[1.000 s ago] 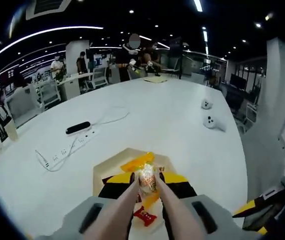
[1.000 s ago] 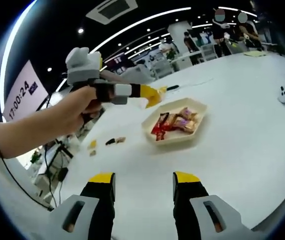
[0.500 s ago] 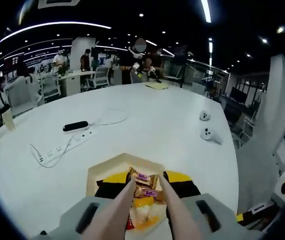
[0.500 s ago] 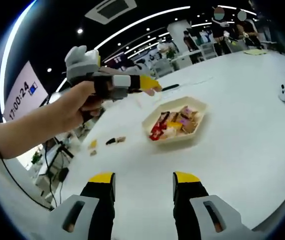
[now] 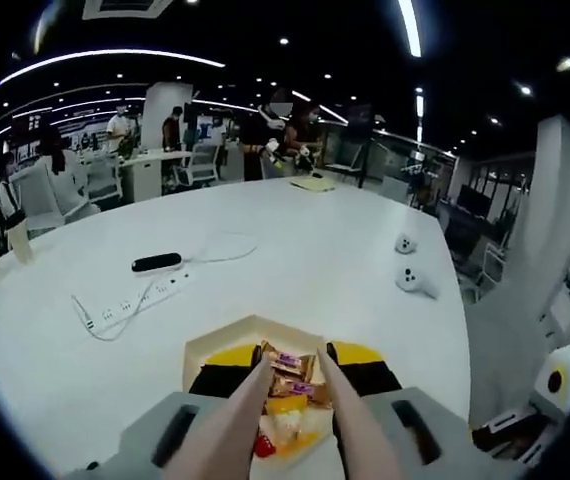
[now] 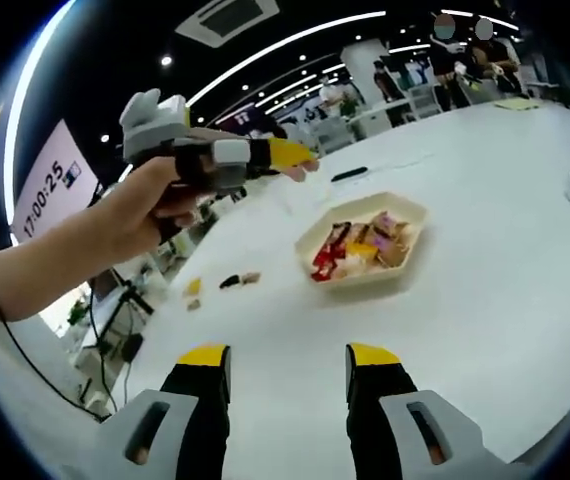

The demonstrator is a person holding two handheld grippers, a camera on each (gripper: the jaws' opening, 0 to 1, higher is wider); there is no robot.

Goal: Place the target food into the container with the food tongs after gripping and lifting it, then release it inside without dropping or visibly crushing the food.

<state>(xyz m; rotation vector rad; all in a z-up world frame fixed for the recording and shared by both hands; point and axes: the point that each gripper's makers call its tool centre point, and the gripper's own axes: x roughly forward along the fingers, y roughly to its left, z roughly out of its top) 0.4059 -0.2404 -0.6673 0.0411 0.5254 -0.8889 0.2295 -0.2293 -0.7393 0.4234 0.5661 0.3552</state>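
Note:
In the left gripper view, my left gripper point(image 5: 295, 358) holds the beige food tongs point(image 5: 337, 400) between its yellow-tipped jaws. The tong arms are spread apart with nothing pinched between them. Just beyond their tips sits the cream hexagonal tray point(image 5: 210, 340) with several wrapped snacks point(image 5: 290, 372) lying in it. In the right gripper view, a hand carries the left gripper point(image 6: 290, 155) above and to the left of the tray point(image 6: 405, 212), clear of the snacks point(image 6: 360, 245). My right gripper point(image 6: 288, 360) stands open over bare white table, short of the tray.
Loose small snacks point(image 6: 235, 282) lie on the table left of the tray. A power strip with its cable point(image 5: 135, 298) and a black bar point(image 5: 155, 263) lie far left. Two white controllers point(image 5: 413, 282) sit on the right. People stand at the table's far end.
A second ago the tongs pinched an orange-wrapped snack over the tray. They have since spread, the snack lies in the tray, and the left gripper has drawn back from the tray.

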